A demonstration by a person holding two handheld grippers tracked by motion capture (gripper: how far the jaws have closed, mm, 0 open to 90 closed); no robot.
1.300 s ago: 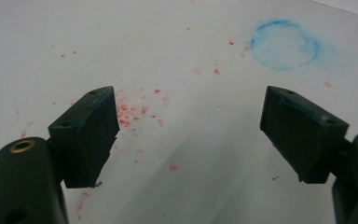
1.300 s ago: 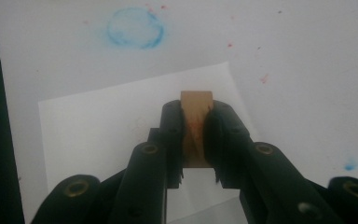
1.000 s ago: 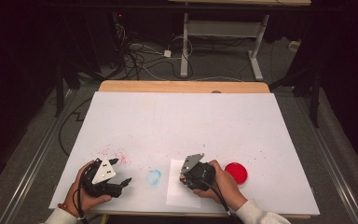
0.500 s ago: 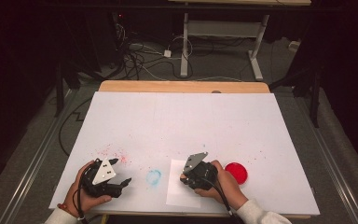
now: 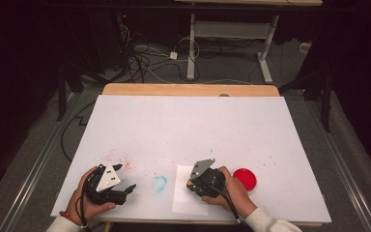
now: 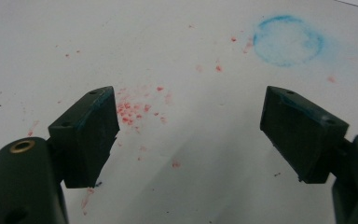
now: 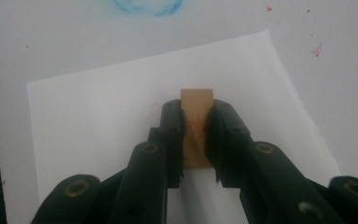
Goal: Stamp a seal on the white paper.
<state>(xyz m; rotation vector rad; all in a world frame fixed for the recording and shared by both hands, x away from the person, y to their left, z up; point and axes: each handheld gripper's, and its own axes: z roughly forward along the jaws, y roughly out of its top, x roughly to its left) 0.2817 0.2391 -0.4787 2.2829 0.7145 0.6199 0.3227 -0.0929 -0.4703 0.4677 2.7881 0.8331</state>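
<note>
R gripper clamps wooden block btwn pads, over paper sheet.

On the worktop, the paper sheet lies between the ring stain at left and the disc at right.

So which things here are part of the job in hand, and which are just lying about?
In the job:
- small wooden block, clamped in the right gripper
- white paper sheet under it
- red disc beside the right hand, probably

Lying about:
- blue ring stain
- red specks in front of the open left gripper
- cables on the floor
</note>
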